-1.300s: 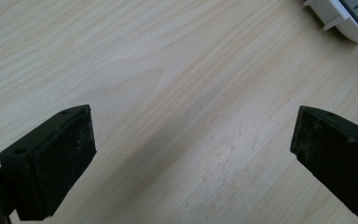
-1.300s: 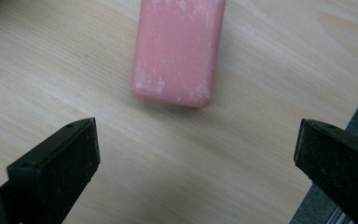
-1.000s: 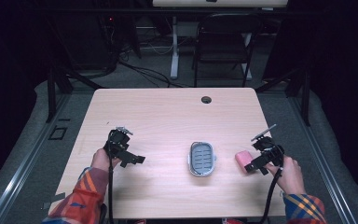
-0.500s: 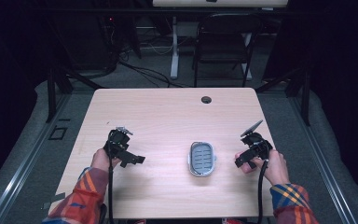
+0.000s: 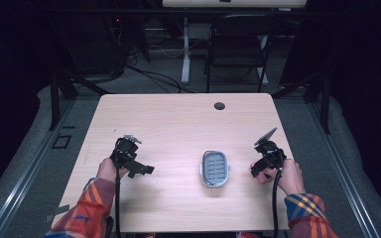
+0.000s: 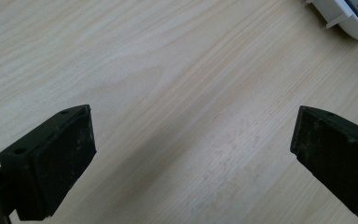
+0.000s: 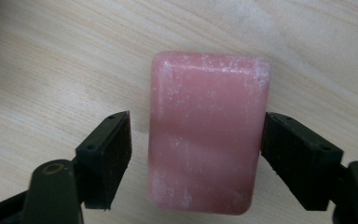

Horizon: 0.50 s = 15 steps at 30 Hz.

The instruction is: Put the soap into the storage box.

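A pink soap bar lies flat on the wooden table. My right gripper is open and straddles the bar. Its right jaw is at the bar's edge, while its left jaw stands a small gap away. In the high view that right gripper sits at the table's right side and hides the soap. A white soap dish with a grey ribbed insert lies just left of it. My left gripper rests open over bare wood at the left, and the dish's corner shows at the top right of the left gripper view.
A cable hole sits near the table's far edge. A chair and desk legs stand beyond the table. Bare wood stretches across the table's middle and far half.
My right gripper has moved left onto the pink soap, which lay exposed beside it a second ago and now sits between its jaws. The left gripper has stayed put.
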Tool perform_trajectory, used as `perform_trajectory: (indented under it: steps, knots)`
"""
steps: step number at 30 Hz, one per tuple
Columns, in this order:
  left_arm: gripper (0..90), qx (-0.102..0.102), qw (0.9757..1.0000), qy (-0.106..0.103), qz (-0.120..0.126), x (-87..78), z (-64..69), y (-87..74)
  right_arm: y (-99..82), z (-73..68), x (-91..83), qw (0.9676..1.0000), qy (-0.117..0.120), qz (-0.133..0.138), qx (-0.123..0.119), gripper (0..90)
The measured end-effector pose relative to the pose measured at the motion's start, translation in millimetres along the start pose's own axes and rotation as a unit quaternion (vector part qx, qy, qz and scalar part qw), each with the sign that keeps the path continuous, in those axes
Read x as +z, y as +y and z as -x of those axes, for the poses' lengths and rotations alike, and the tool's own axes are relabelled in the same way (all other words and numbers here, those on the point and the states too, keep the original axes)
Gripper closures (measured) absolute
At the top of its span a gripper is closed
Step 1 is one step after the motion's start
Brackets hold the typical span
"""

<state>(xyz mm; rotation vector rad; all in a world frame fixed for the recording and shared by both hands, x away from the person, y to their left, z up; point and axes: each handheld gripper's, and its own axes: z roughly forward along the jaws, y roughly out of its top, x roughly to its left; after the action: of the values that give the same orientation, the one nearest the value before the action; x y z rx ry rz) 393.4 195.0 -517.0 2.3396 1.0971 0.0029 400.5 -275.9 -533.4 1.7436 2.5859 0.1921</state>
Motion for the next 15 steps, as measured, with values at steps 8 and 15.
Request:
perform_trajectory:
  steps: [8, 15]
  knots:
    - [0.0, 0.002, 1.0, 0.002, -0.002, 0.3, 0.4, 0.2, -0.4, 0.0, 4.9, 0.9999, -0.004, -0.002, 0.01, 32.7]
    - [0.0, 0.002, 1.0, 0.002, -0.003, 0.5, 0.8, 0.1, -1.1, -0.3, 10.0, 0.9997, -0.005, 0.003, 0.022, 36.5]
